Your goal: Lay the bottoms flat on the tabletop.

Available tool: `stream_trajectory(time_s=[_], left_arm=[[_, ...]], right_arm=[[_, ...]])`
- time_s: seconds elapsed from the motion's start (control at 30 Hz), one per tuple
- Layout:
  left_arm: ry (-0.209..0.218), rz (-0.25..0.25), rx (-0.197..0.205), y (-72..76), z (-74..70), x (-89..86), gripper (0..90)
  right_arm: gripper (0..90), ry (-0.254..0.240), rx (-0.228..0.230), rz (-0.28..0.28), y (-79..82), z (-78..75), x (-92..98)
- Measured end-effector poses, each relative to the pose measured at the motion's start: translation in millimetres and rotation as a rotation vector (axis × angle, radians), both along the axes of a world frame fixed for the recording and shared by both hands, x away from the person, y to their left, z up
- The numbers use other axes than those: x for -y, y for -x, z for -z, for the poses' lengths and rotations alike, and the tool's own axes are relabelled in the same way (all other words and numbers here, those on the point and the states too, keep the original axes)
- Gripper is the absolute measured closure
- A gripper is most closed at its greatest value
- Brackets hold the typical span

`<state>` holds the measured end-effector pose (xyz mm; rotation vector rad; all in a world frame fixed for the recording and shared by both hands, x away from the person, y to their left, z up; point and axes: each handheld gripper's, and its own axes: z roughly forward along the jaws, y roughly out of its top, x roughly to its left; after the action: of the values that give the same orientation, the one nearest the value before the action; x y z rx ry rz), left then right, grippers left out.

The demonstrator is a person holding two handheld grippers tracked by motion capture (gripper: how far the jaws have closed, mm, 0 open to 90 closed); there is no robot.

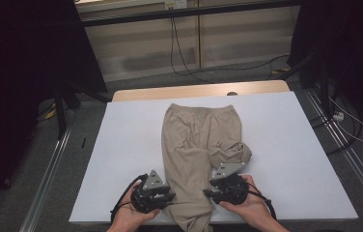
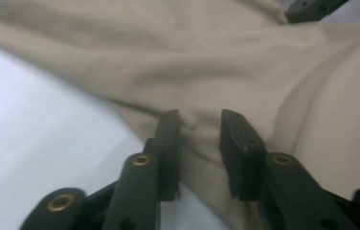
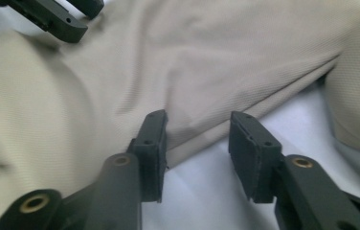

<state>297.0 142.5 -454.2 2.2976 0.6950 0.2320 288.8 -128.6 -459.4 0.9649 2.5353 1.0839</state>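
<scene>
White table (image 1: 121, 145): trousers (image 1: 194, 145) lengthwise, waistband far; both hand-held grippers (image 1: 153, 195) released.

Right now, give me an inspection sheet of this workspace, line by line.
Surface: flat white table top, with a bare wooden strip along its far edge.
Job's things: beige fabric trousers lie lengthwise, waistband far, one leg folded up into a bunch at the right; the near end hangs over the table's near edge.
Clutter: nothing seen.
Grippers: left black claw open, the trousers' edge between its jaws; right black claw open over the trousers' other edge, pads not pressing.
Cables: black cable loops from the left claw; black cords trail on the floor beyond.
Surroundings: grey carpet floor, pale wall panels, dark stands at both sides.
</scene>
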Motion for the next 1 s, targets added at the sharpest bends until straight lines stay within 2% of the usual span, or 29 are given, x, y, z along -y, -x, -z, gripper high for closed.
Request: stream_trajectory(time_s=[0.03,0.07,0.1,0.13,0.17,0.2,0.23,0.27,0.37,0.47,0.5,0.57,0.6,0.63,0.67,0.77,0.8,0.87,0.9,0.93,1.0], left_arm=[[-0.023,0.001,-0.003,-1.5,-2.0,0.5,79.1],[-0.021,-0.006,-0.022,-3.1,-2.5,2.4,90.0],[-0.026,-0.008,-0.025,-5.5,-3.2,3.9,90.0],[-0.035,-0.012,-0.016,-8.0,-4.0,5.6,90.0],[-0.042,-0.028,-0.001,-11.6,-4.0,7.9,90.0],[-0.034,-0.047,-0.003,-17.4,-3.8,9.0,90.0],[-0.014,-0.064,-0.025,-24.5,-3.3,9.3,90.0],[0.006,-0.076,-0.039,-30.8,-2.5,9.5,90.0],[0.008,-0.107,-0.027,-42.1,-1.7,12.7,90.0],[0.015,-0.139,-0.008,-48.7,-1.1,17.4,90.0],[0.017,-0.149,-0.007,-50.1,-0.8,17.8,90.0],[0.031,-0.164,-0.020,-48.3,-1.1,16.9,89.9],[0.038,-0.164,-0.009,-45.2,-2.6,15.3,87.2],[0.049,-0.164,-0.001,-41.1,-5.1,13.3,78.6],[0.062,-0.149,0.010,-36.1,-8.6,11.0,73.6],[0.093,-0.070,0.051,-16.5,-18.3,8.4,73.1],[0.099,-0.033,0.056,-10.4,-18.8,10.6,74.1],[0.080,0.036,0.053,-2.0,-15.5,19.3,75.8],[0.083,0.063,0.044,0.5,-11.6,25.3,74.3],[0.069,0.105,0.038,1.8,-7.8,31.7,69.0],[0.017,0.128,0.060,4.4,0.9,45.0,56.3]], right_arm=[[64.8,0.011,0.015,-0.004,0.1,-0.2,-2.3],[80.6,0.014,0.016,-0.020,0.4,-0.7,-4.1],[87.8,0.018,0.014,-0.038,0.2,-1.5,-5.3],[88.7,0.037,0.029,-0.024,-0.3,-2.3,-6.7],[89.1,0.045,0.035,-0.017,-2.2,-3.0,-7.1],[89.3,0.065,0.057,-0.003,-4.8,-3.6,-7.0],[89.5,0.079,0.074,0.013,-8.7,-4.4,-5.1],[89.5,0.076,0.071,0.028,-13.9,-5.0,-1.4],[89.5,0.068,0.076,0.099,-26.1,-6.3,16.0],[89.4,0.098,0.099,0.150,-35.5,-4.8,30.3],[89.1,0.094,0.074,0.146,-37.9,-3.0,32.0],[85.5,0.086,0.077,0.151,-35.3,-4.2,31.9],[79.3,0.079,0.090,0.146,-32.0,-6.1,31.0],[72.9,0.068,0.099,0.140,-28.2,-8.9,30.2],[70.0,0.049,0.104,0.141,-23.4,-12.4,29.6],[64.3,-0.005,0.134,0.106,-9.1,-22.1,27.5],[65.8,-0.025,0.131,0.068,-4.7,-24.1,25.7],[70.7,-0.055,0.119,-0.004,3.2,-24.3,19.3],[72.1,-0.060,0.098,-0.044,6.2,-22.4,15.1],[71.1,-0.054,0.082,-0.077,8.4,-19.0,10.4],[64.1,-0.027,0.052,-0.109,10.4,-9.8,2.3]])
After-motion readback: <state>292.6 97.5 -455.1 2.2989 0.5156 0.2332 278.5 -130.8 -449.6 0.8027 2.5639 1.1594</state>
